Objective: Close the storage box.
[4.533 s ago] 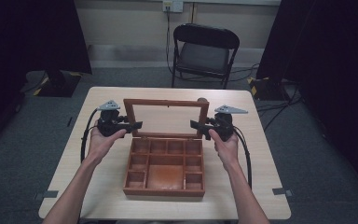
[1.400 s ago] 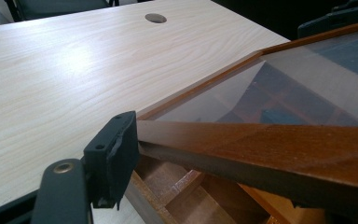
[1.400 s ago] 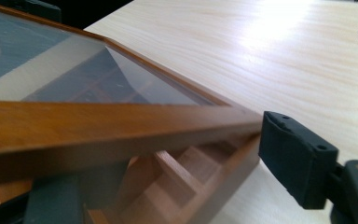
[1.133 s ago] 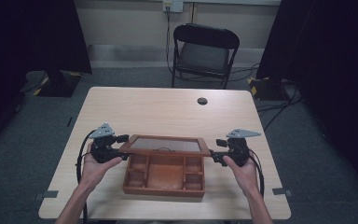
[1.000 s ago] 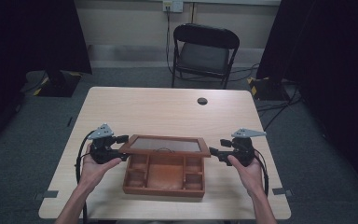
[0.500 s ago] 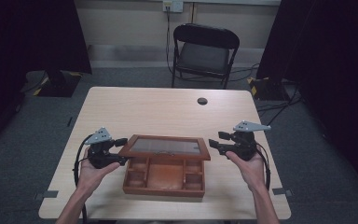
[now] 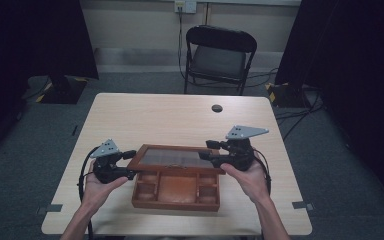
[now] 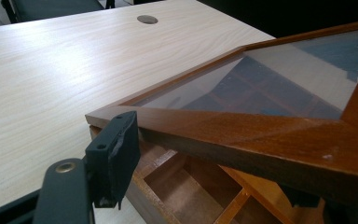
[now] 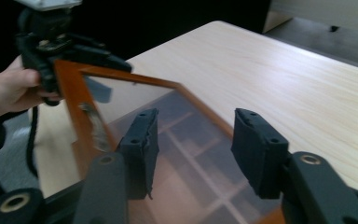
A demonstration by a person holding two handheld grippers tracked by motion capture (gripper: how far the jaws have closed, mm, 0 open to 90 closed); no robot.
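I am lowering the glass lid (image 7: 176, 159) over the wooden compartment box (image 7: 176, 191) at the near desk (image 7: 145, 116) edge; it is not yet flat. My left tool (image 7: 126, 165) is pinching its corner; my right tool (image 9: 193, 149), jaws just narrowing, is hovering spread above the glass.

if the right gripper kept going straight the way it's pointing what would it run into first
Probably the glass panel of the box's lid. The right gripper hangs above the pane, jaws apart with nothing between them after closing partway. It points toward the left gripper on the far frame corner, though depth is uncertain.
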